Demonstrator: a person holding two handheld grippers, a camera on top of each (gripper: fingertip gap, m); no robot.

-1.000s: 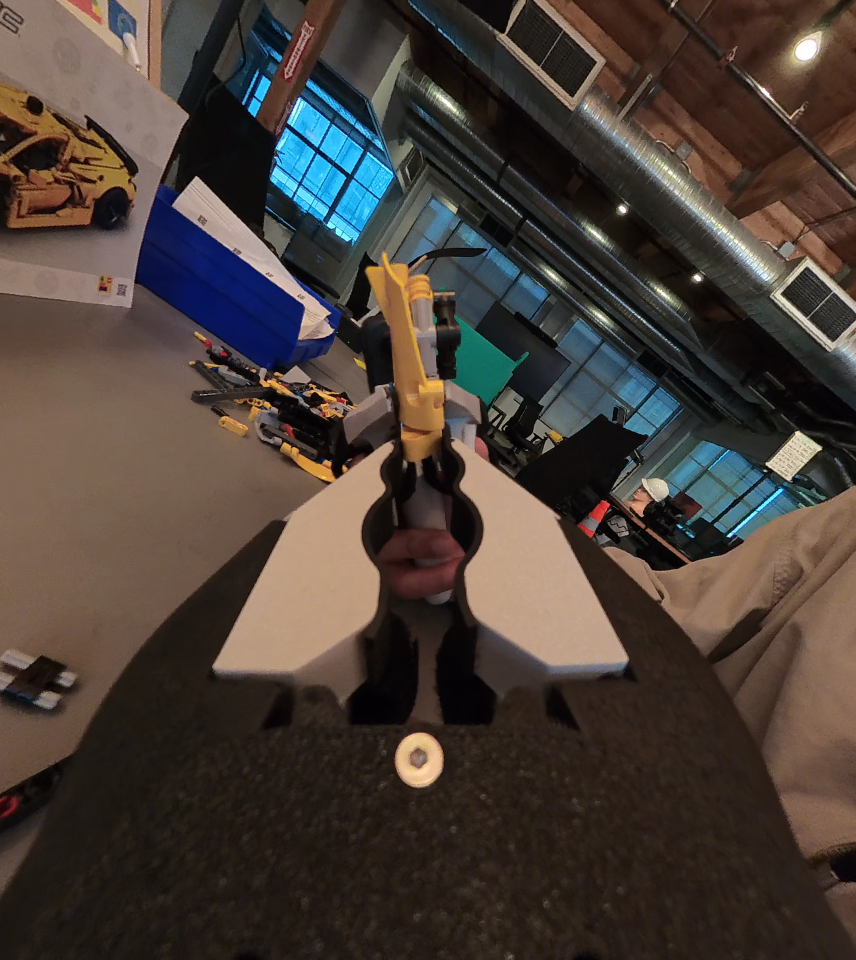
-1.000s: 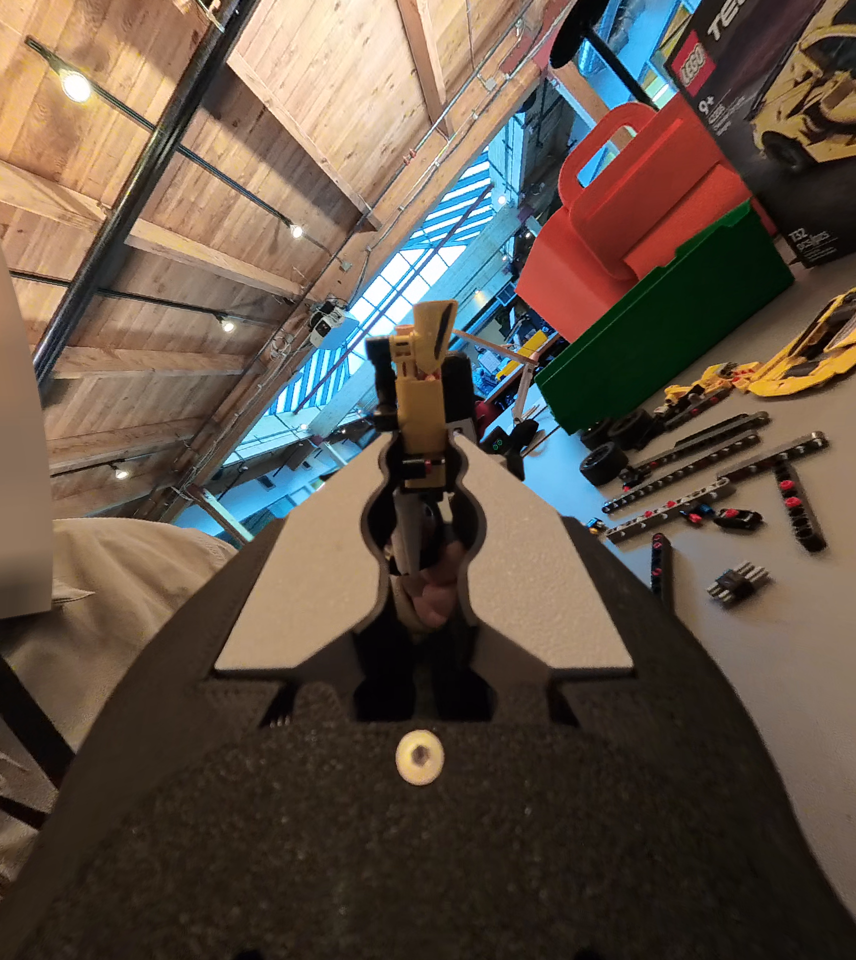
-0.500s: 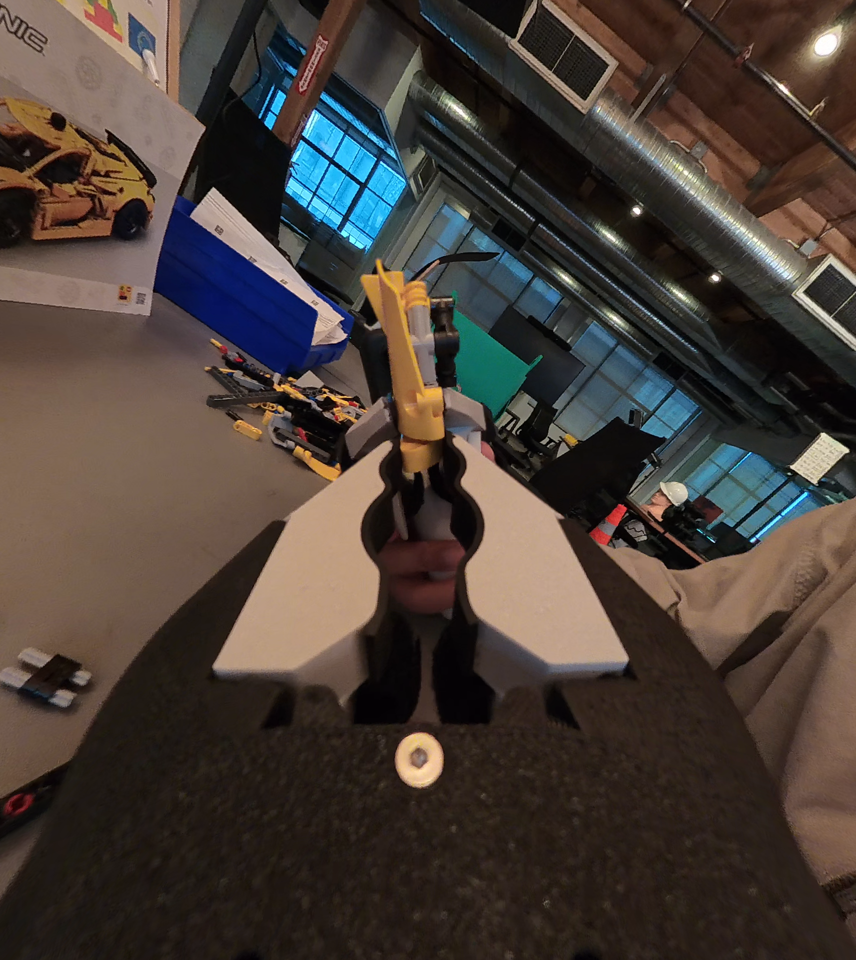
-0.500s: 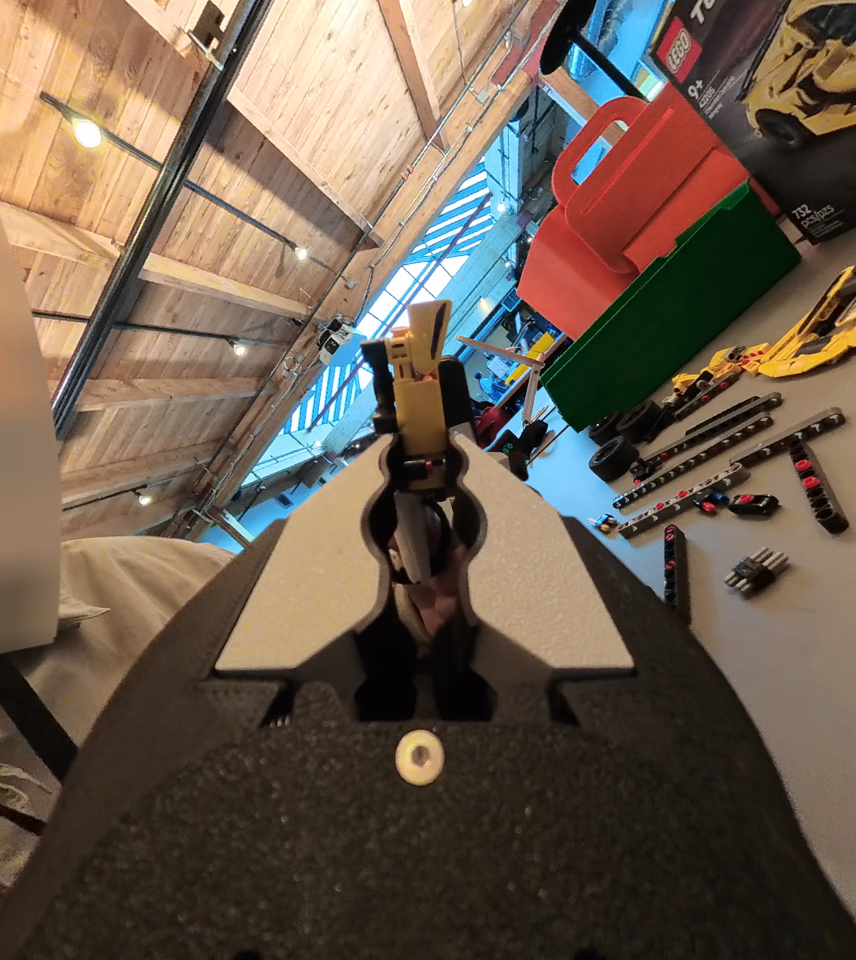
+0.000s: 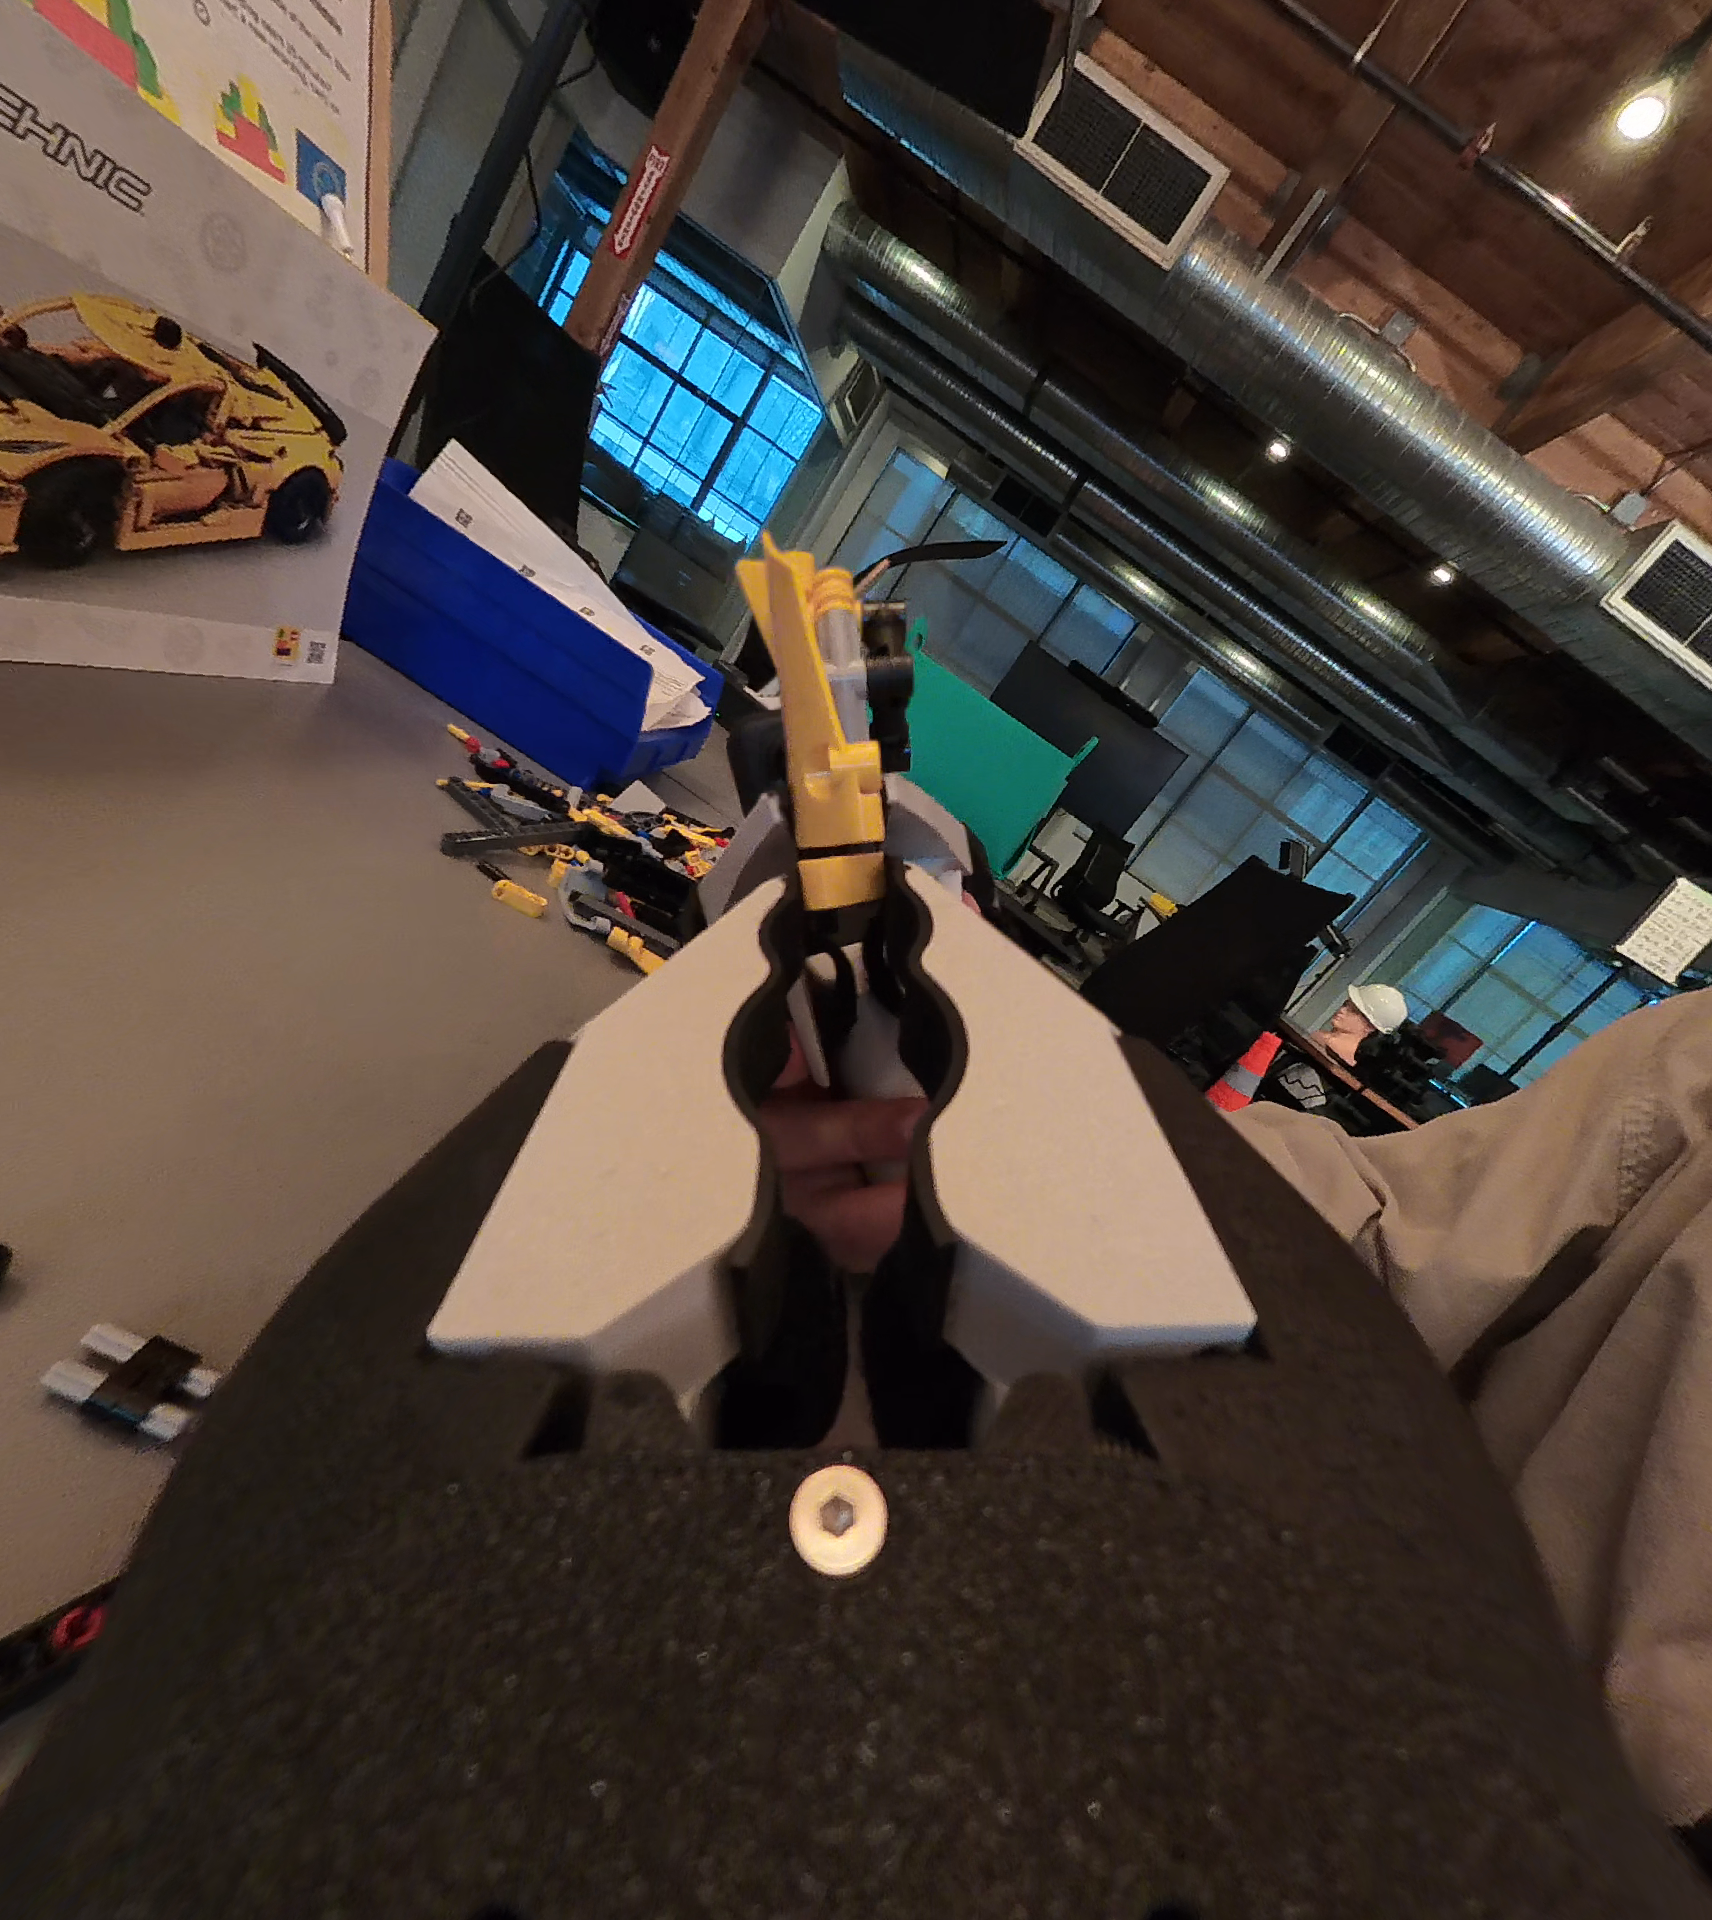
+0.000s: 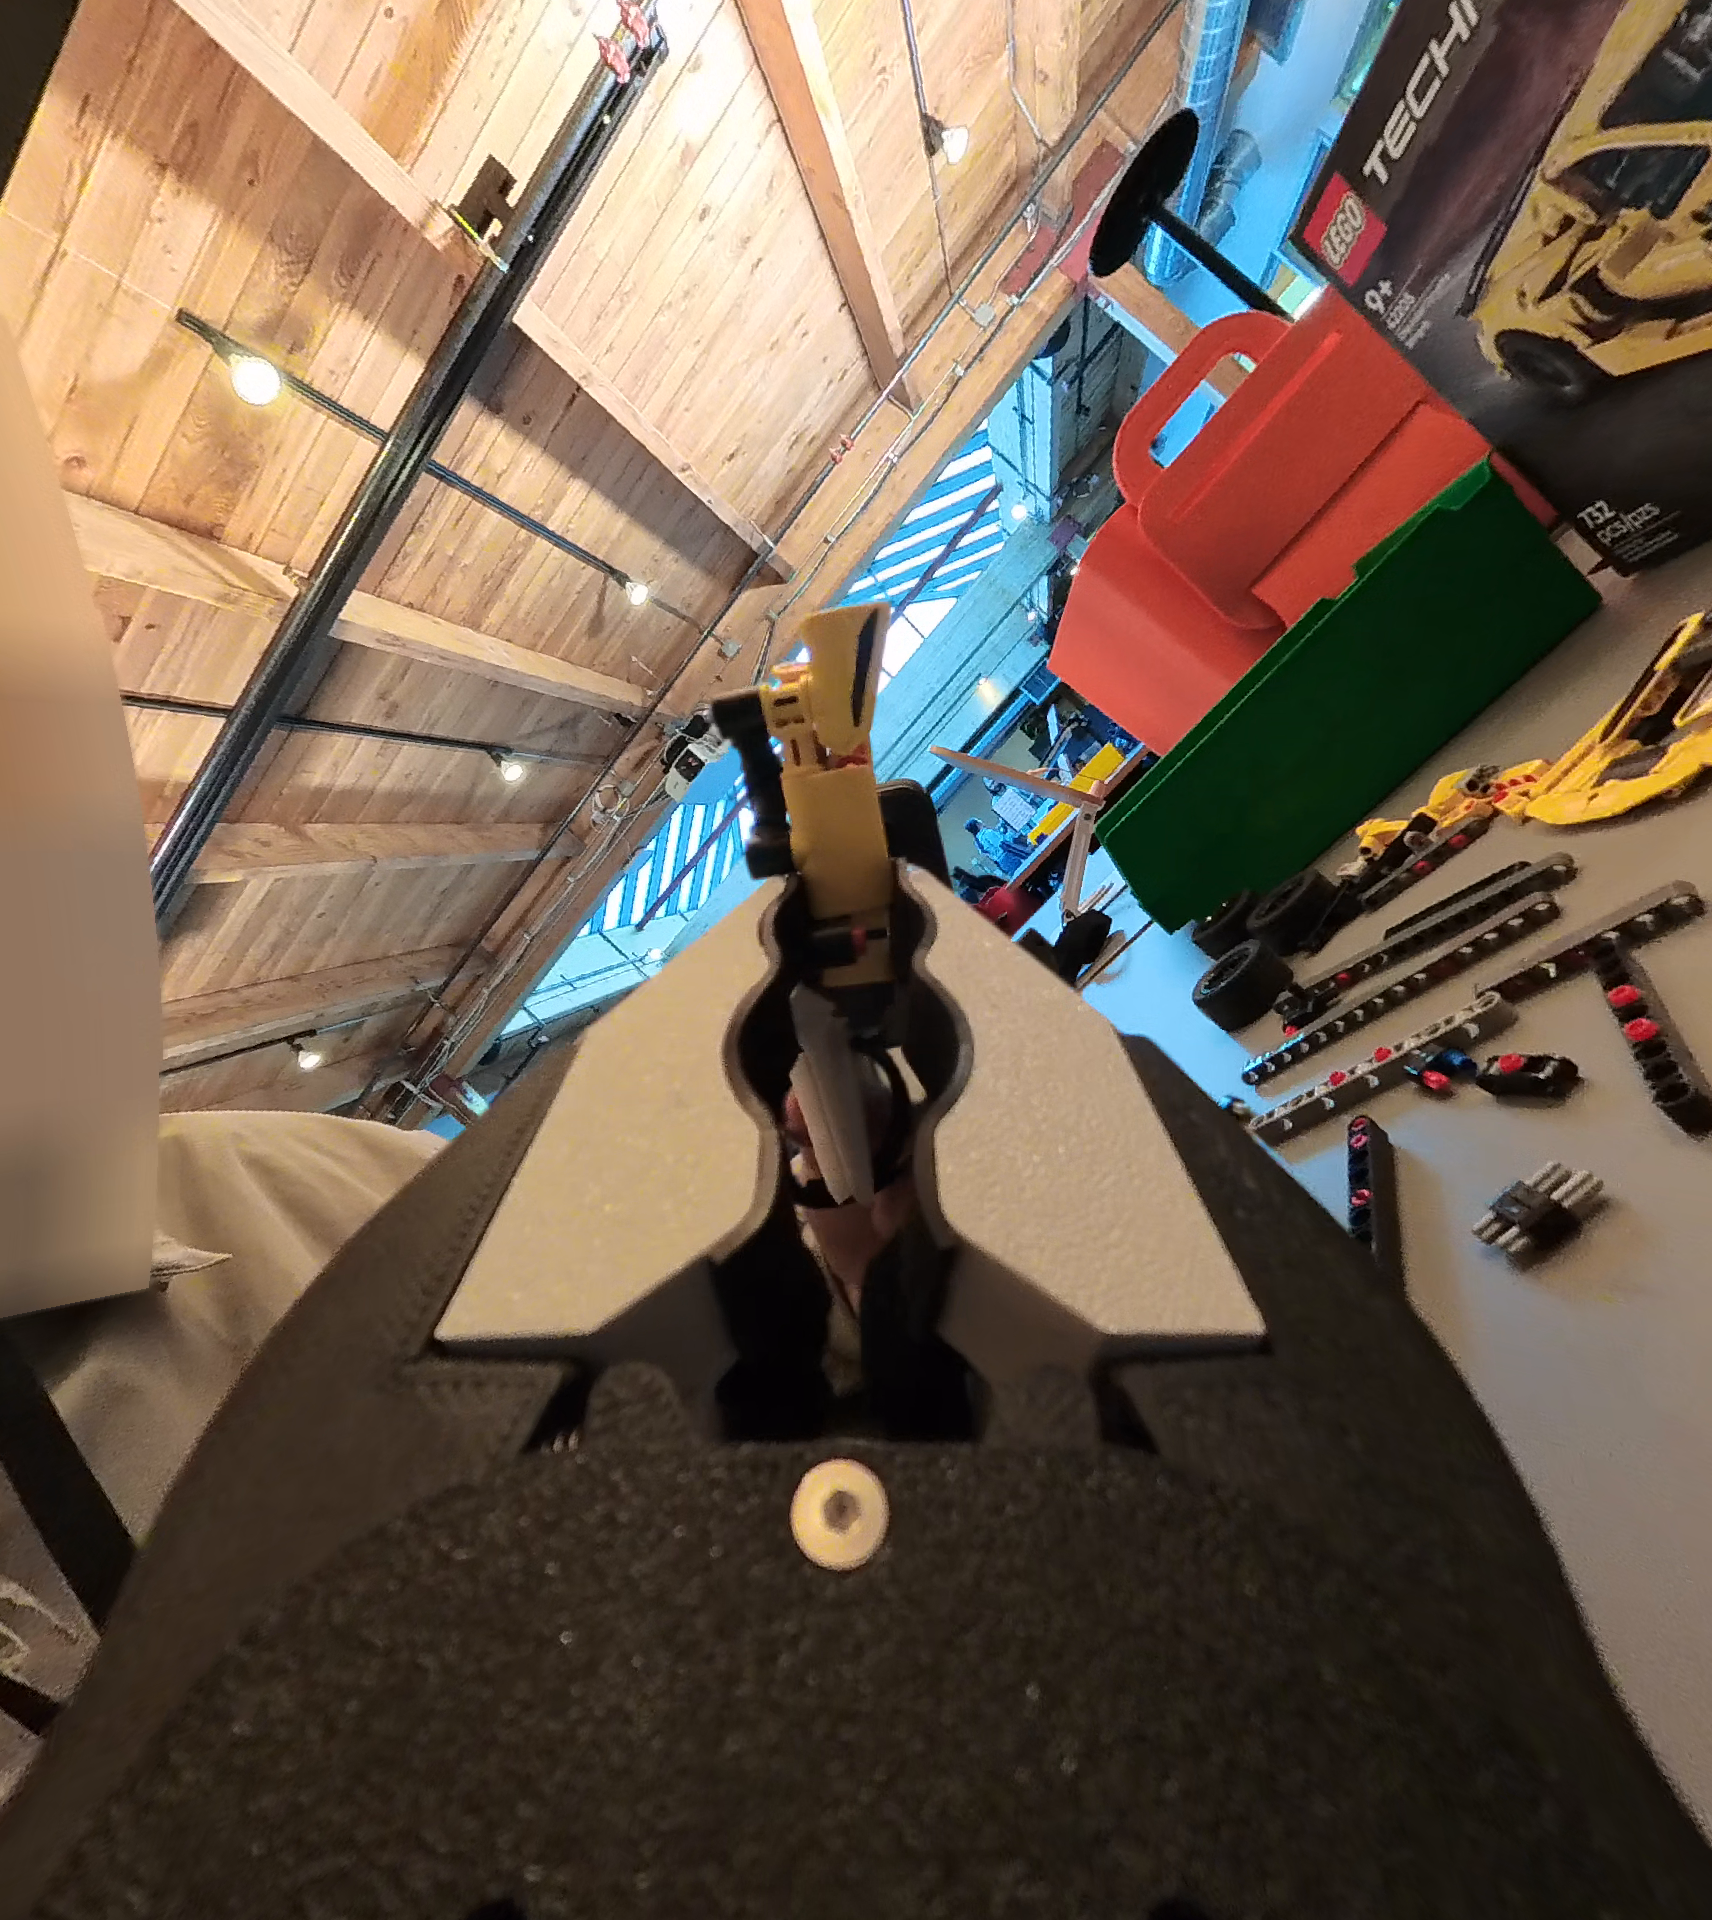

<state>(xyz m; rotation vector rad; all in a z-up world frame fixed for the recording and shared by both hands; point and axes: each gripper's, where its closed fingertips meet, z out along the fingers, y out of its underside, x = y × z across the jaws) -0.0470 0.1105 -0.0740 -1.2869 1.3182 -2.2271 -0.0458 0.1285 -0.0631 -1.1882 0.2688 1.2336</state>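
A yellow toy-brick assembly [image 5: 826, 790] with black and grey parts stands up between my left gripper's [image 5: 836, 894] fingertips, held in the air above the grey table [image 5: 156, 987]. My left gripper is shut on its lower end. The right gripper's grey fingers [image 5: 935, 836] show just behind it. In the right wrist view the same yellow assembly [image 6: 831, 821] is pinched in my right gripper [image 6: 836, 894], which is also shut on it. A person's hand [image 5: 847, 1143] shows through the gap behind the fingers.
On the left are a blue bin [image 5: 478, 634], a grey box picturing a yellow car [image 5: 104, 436], a pile of loose parts [image 5: 603, 842] and a small pin connector [image 5: 130, 1377]. On the right are red [image 6: 1247, 520] and green bins [image 6: 1351, 717], long beams [image 6: 1434, 956], wheels [image 6: 1247, 956] and a yellow body panel [image 6: 1683, 717]. Less than 4 cm separates the two grippers' tips. From either gripper's tips it is about 15 centimetres to the small pin connector [image 5: 130, 1377]. Seen from the right wrist view [image 6: 1550, 1208] as well.
Both grippers have tilted a little with the yellow assembly still pinched between them. The table parts have shifted slightly in both views. Neither grip has changed.
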